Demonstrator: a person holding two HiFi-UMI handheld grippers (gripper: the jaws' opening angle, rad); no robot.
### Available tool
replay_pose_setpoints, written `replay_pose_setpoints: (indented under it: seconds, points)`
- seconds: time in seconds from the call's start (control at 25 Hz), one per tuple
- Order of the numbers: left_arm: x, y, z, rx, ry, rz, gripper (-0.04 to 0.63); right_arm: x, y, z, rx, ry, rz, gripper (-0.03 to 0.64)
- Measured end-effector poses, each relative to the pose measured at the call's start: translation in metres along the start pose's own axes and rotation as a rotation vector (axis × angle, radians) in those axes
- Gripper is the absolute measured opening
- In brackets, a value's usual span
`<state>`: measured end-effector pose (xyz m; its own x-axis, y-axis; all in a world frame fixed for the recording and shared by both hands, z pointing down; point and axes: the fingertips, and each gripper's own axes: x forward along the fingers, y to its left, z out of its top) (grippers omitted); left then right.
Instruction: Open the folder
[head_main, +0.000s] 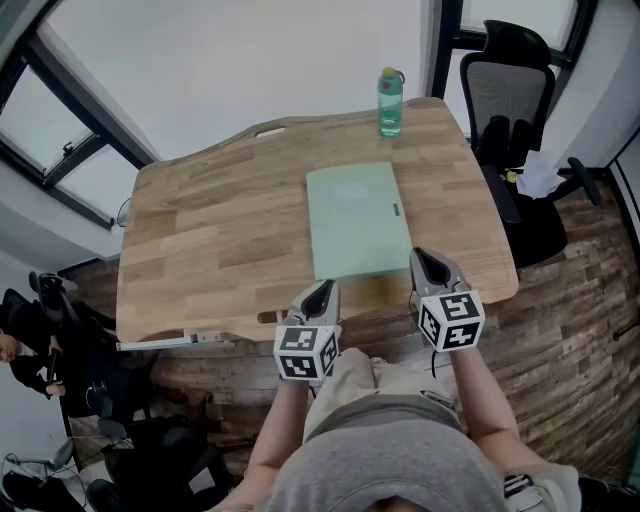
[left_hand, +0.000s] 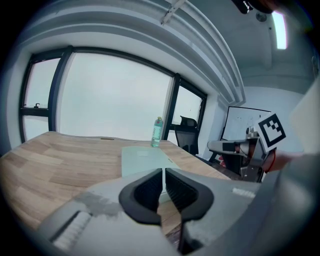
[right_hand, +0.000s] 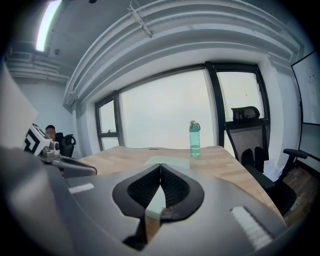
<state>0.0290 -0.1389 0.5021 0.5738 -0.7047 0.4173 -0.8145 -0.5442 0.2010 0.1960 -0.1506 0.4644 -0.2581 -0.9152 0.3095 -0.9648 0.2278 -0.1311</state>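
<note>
We see the folder (head_main: 357, 220) lying flat and closed on the bench (head_main: 210, 240), towards its right half, with the short near edge close to the bench's front rim. It is a thin, pale green rectangle with a smooth matte cover. A lighter oblong patch sits near its far end, and a small dark tab sits on its right edge.

The bench top is light wood laid in plank-like strips with visible grain. Its outline is wavy and its corners are rounded.

Near the far edge stands a translucent green water bottle (head_main: 390, 102), cylindrical, with a capped top and a loop. A black mesh-backed office chair (head_main: 505, 95) stands beside the bench's far right corner on a dark wood-plank floor (head_main: 585, 290).

Our left hand-held gripper (head_main: 322, 288) hangs at the folder's near left corner. Its grey shell tapers to black ribbed pads, which are clenched to a thin slit with nothing between them.

Our right hand-held gripper (head_main: 420, 256) is just beside the folder's near right corner. Its ribbed pads meet at the tips and grip nothing. We cannot tell whether either one touches the cover.

Each carries a white cube printed with black square markers.
</note>
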Motion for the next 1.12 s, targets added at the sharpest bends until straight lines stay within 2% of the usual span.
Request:
replay_pose_setpoints:
  seconds: [0.2, 0.44, 0.56, 0.84, 1.12]
  points:
    - [0.007, 0.003, -0.01, 0.016, 0.039, 0.01, 0.02, 0.017, -0.012, -0.014, -0.004, 0.052, 0.004, 0.003]
    - [0.026, 0.008, -0.025, 0.059, 0.1, 0.002, 0.069, 0.046, -0.032, -0.037, -0.001, 0.139, 0.005, 0.015]
    - [0.038, 0.011, -0.03, 0.096, 0.131, -0.005, 0.114, 0.059, -0.045, -0.047, -0.011, 0.186, -0.002, 0.02]
    - [0.07, 0.022, -0.057, 0.234, 0.264, -0.04, 0.247, 0.099, -0.065, -0.073, -0.026, 0.301, 0.02, 0.02]
    - [0.091, 0.034, -0.084, 0.28, 0.363, -0.026, 0.339, 0.128, -0.074, -0.095, -0.049, 0.391, 0.039, 0.02]
